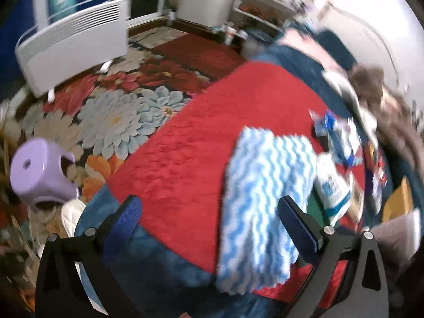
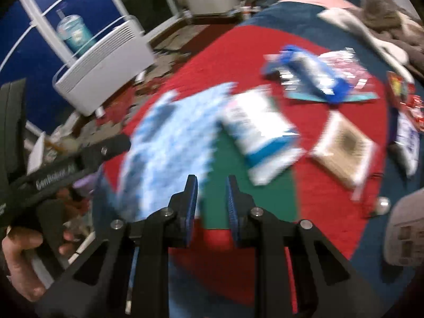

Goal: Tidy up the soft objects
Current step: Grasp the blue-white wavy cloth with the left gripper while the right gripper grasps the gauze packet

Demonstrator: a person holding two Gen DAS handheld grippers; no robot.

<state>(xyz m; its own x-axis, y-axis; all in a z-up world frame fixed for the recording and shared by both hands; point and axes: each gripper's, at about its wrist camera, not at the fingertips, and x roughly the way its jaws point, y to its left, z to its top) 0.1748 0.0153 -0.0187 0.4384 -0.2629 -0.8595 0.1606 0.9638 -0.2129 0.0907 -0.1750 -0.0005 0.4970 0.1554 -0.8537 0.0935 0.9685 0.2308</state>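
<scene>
Left tongs [image 1: 209, 212]: mine, spread wide, holding nothing.
Right tongs [image 2: 210, 198]: nearly closed, a narrow gap, nothing between.
Striped cloth [image 1: 262, 206]: lower centre of the left view, on the red blanket [image 1: 185, 145].
Risk: blurred frames; I judge a hasty grab could drag neighbouring packets [image 2: 262, 132].
Containers: none I can see.

This is a lived-in bedroom in a home. A bed takes up most of both views, spread with a red quilted cover [image 1: 185, 143] over a dark blue blanket [image 2: 371, 241], with a crumpled brown-grey blanket [image 2: 384, 16] at its far end. Beside the bed lies a flower-patterned carpet [image 1: 114, 111], on which stand a white panel heater [image 1: 71, 45] and a lilac plastic stool [image 1: 39, 169].
</scene>
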